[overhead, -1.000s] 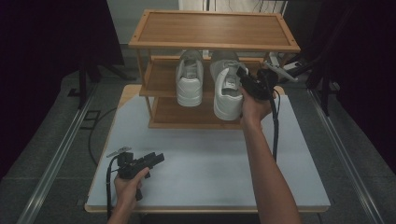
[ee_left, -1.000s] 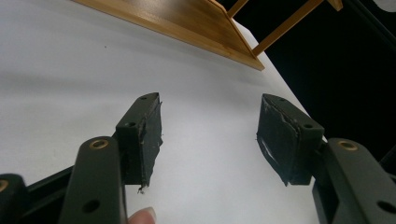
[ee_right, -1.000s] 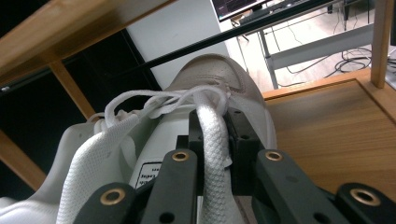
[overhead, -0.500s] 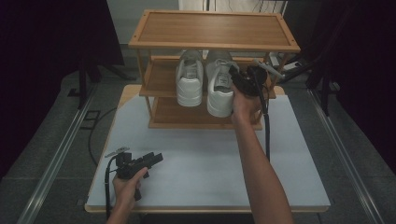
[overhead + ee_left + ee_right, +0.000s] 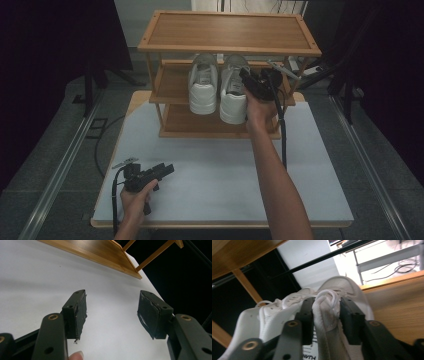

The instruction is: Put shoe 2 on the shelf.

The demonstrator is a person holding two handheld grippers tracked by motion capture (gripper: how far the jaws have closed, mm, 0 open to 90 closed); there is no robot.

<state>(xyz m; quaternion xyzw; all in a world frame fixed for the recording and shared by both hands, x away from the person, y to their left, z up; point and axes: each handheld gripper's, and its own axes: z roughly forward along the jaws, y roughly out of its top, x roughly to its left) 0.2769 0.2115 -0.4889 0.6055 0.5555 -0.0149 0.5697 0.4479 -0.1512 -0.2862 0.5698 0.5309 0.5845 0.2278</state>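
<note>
Two white sneakers stand side by side on the middle shelf (image 5: pixel 172 85) of a wooden shoe rack (image 5: pixel 227 30), heels toward me. My right gripper (image 5: pixel 248 82) is at the right sneaker (image 5: pixel 232 97). In the right gripper view its jaws have just been opening and now stand either side of that sneaker's padded collar (image 5: pixel 325 310) without squeezing it; my right gripper (image 5: pixel 325 303) is open. The left sneaker (image 5: pixel 203 87) sits untouched beside it. My left gripper (image 5: pixel 167 170) rests low over the white table near the front left, its jaws (image 5: pixel 112 300) open and empty.
The rack has a bare top board and a bottom shelf (image 5: pixel 200 122). The white table (image 5: pixel 215 165) stretches in front of it. Cables trail from both grippers. Dark floor and metal rails (image 5: pixel 65 165) flank the table.
My right hand has carried the right sneaker leftward along the shelf until it sits against the left one. The left hand has stayed put.
</note>
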